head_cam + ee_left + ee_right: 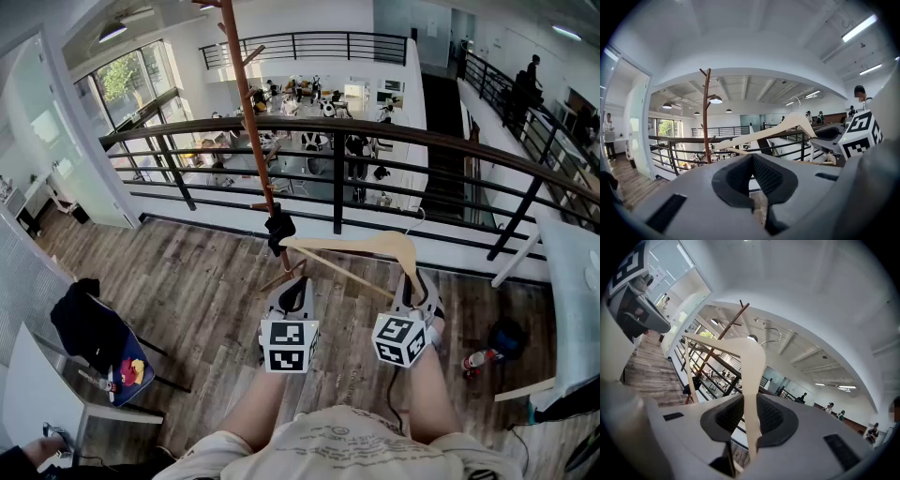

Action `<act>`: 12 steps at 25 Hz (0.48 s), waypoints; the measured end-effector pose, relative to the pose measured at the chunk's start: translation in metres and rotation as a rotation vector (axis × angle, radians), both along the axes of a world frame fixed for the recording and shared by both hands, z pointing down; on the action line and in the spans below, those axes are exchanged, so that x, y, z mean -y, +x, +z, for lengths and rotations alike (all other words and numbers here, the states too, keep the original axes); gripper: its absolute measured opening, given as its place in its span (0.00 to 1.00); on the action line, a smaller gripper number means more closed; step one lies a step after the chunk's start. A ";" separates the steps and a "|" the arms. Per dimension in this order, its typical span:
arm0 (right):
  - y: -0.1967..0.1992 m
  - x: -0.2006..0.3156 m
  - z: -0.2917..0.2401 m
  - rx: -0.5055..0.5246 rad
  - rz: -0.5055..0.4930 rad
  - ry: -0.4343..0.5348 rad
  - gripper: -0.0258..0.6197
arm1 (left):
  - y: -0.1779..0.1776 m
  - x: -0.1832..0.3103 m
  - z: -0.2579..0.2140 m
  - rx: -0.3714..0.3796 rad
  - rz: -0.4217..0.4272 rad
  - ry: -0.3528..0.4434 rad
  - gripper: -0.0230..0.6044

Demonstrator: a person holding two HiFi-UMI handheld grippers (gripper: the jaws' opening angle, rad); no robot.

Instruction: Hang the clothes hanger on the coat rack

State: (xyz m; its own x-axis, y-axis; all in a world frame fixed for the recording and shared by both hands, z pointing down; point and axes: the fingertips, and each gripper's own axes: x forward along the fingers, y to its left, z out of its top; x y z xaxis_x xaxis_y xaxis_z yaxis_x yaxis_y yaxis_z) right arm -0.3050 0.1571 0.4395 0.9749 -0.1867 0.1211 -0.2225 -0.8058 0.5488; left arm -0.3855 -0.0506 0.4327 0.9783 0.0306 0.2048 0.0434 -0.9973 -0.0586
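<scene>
My pale wooden hanger [352,247] is held in the air over the plank floor [197,291], hook up, with one arm clamped in my right claw [410,277]. Just to its left, my left claw [292,292] has its jaws together on nothing. The brown coat rack [249,112] stands farther off on the left, on the near side of the railing [450,141].

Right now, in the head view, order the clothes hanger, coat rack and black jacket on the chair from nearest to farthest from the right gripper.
1. Clothes hanger, clamped in the right gripper.
2. Coat rack, ahead and to its left.
3. Black jacket, on the chair at the far left.
</scene>
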 end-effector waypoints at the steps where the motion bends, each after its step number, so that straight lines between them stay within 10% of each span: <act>1: 0.001 0.000 0.000 0.000 -0.002 0.000 0.17 | 0.001 -0.001 0.000 0.000 0.000 0.003 0.04; 12: 0.005 -0.005 -0.001 -0.010 -0.025 0.001 0.17 | 0.004 -0.011 -0.002 -0.001 -0.006 -0.003 0.04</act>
State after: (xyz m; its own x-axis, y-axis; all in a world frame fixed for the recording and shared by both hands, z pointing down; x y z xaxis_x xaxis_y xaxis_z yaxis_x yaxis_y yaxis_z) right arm -0.3000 0.1620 0.4388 0.9711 -0.2114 0.1110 -0.2372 -0.8006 0.5503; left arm -0.3813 -0.0400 0.4304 0.9786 0.0251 0.2040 0.0372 -0.9977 -0.0560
